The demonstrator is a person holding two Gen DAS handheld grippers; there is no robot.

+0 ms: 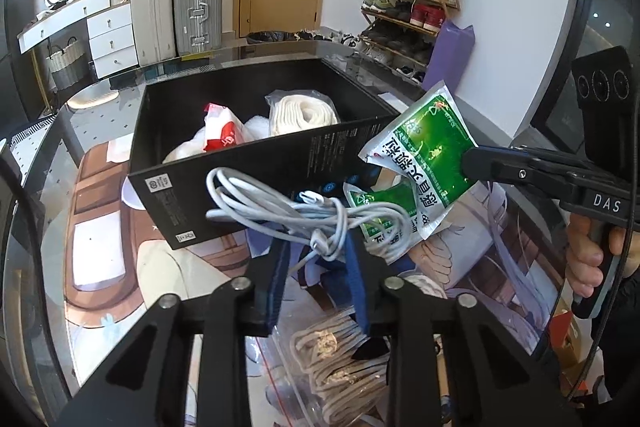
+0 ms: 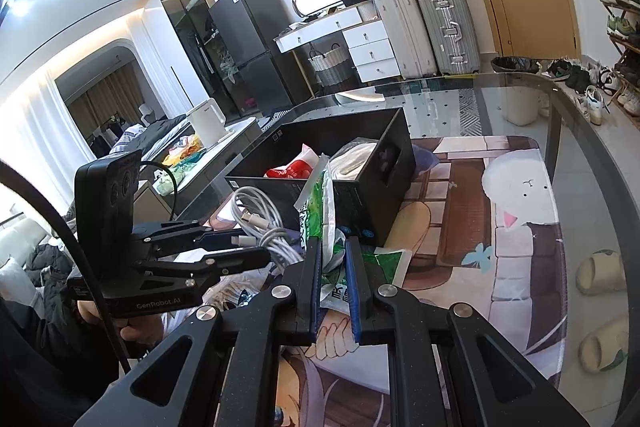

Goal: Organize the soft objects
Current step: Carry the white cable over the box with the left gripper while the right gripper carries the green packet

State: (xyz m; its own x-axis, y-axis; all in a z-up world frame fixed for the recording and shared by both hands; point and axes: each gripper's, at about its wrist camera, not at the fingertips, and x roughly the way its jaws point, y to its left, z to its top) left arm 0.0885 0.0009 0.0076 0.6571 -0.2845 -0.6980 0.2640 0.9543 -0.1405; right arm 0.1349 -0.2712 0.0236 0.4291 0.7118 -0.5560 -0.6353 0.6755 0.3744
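My left gripper point(image 1: 318, 247) is shut on a coiled white cable point(image 1: 280, 207) and holds it above the mat, just in front of the open black box point(image 1: 224, 179). My right gripper point(image 2: 334, 247) is shut on a green sachet point(image 1: 424, 147), lifted beside the box's near right corner. A second green sachet point(image 1: 380, 215) lies on the mat below. The box holds a bagged white towel point(image 1: 302, 111) and a red-and-white packet point(image 1: 222, 135). In the right wrist view the left gripper point(image 2: 260, 247) with the cable point(image 2: 256, 215) is at left.
A bag of beige cord point(image 1: 332, 359) lies on the printed mat point(image 1: 120, 267) under my left gripper. The mat covers a glass table point(image 2: 520, 99). Suitcases, drawers and a shoe rack point(image 1: 412, 7) stand behind. Slippers point(image 2: 600, 271) lie on the floor at right.
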